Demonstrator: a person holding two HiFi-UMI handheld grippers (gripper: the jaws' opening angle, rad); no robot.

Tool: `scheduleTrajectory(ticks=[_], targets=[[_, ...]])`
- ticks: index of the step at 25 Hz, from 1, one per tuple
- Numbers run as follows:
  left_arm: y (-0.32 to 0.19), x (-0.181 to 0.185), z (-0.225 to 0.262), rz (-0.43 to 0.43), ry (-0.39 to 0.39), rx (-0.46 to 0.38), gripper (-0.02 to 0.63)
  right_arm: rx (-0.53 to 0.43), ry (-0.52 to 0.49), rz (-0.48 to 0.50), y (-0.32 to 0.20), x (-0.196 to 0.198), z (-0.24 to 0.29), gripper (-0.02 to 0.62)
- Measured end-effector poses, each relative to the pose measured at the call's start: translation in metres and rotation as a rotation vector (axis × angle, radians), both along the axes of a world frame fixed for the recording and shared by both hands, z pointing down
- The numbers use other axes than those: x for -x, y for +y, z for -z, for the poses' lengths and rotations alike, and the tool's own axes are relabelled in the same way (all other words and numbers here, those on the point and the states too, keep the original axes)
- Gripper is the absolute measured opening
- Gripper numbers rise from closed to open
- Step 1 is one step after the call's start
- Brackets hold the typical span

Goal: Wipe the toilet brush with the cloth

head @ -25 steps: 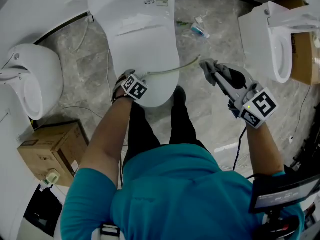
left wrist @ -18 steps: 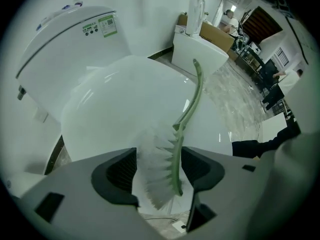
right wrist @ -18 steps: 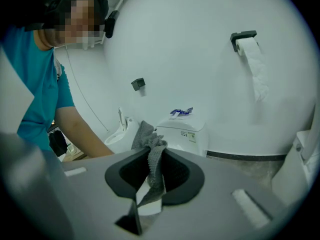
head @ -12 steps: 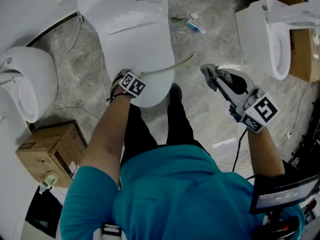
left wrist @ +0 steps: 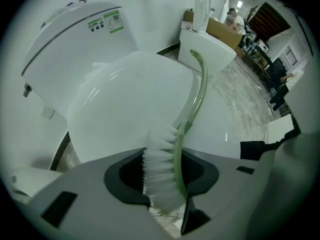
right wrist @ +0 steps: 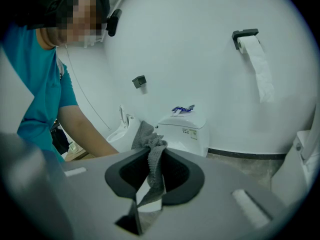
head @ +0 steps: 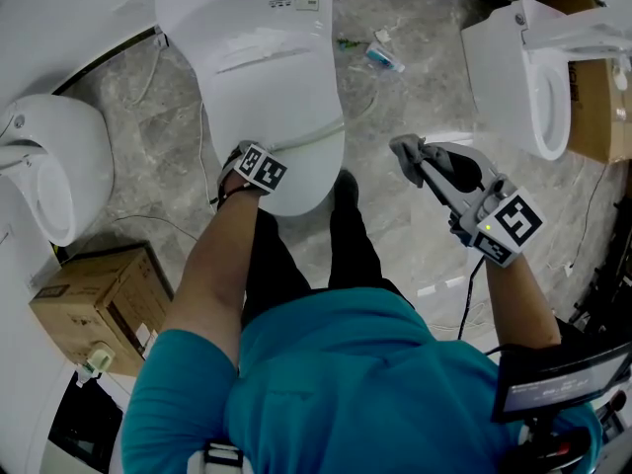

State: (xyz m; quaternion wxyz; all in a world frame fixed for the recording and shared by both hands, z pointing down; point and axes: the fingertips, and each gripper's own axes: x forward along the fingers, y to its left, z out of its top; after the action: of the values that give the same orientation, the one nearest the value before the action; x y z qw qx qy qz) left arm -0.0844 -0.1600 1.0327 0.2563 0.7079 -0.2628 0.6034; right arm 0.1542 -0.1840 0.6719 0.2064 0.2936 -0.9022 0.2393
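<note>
Closed white toilet (head: 262, 77), cardboard box (head: 94, 304), grey marbled floor (head: 425, 107)

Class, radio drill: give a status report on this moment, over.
Left gripper jaws just closed on toilet brush head, over toilet lid. Right gripper shut on cloth, apart from brush. No obstruction seen between them.

Bright, even overhead light; faint shadows; soft glare on the toilet lid (head: 262, 62) and glossy floor (head: 434, 136); toilet brush (left wrist: 160, 176) bristles crisp; gripper views barrel-distorted (corners vignetted black).

Toilet brush (left wrist: 162, 171) on toilet lid (head: 267, 77); cloth (head: 408, 154) right of lid.
</note>
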Motion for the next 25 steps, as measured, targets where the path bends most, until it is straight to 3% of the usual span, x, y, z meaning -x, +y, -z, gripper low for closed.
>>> scheduleTrajectory(ticks=[6,11,18,25], targets=[[-0.004,0.008,0.019,0.038,0.046,-0.025,0.16,-0.02,0.002,0.014,-0.005,0.013,0.013,0.057],[-0.015,0.011,0.056,0.106,0.135,-0.063,0.16,-0.051,-0.004,0.037,-0.011,0.03,0.03,0.057],[-0.032,0.014,0.142,0.223,0.29,-0.129,0.158,-0.118,-0.018,0.068,-0.021,0.06,0.075,0.057],[-0.056,0.031,0.261,0.288,0.396,-0.236,0.159,-0.222,-0.024,0.122,-0.029,0.091,0.141,0.057]])
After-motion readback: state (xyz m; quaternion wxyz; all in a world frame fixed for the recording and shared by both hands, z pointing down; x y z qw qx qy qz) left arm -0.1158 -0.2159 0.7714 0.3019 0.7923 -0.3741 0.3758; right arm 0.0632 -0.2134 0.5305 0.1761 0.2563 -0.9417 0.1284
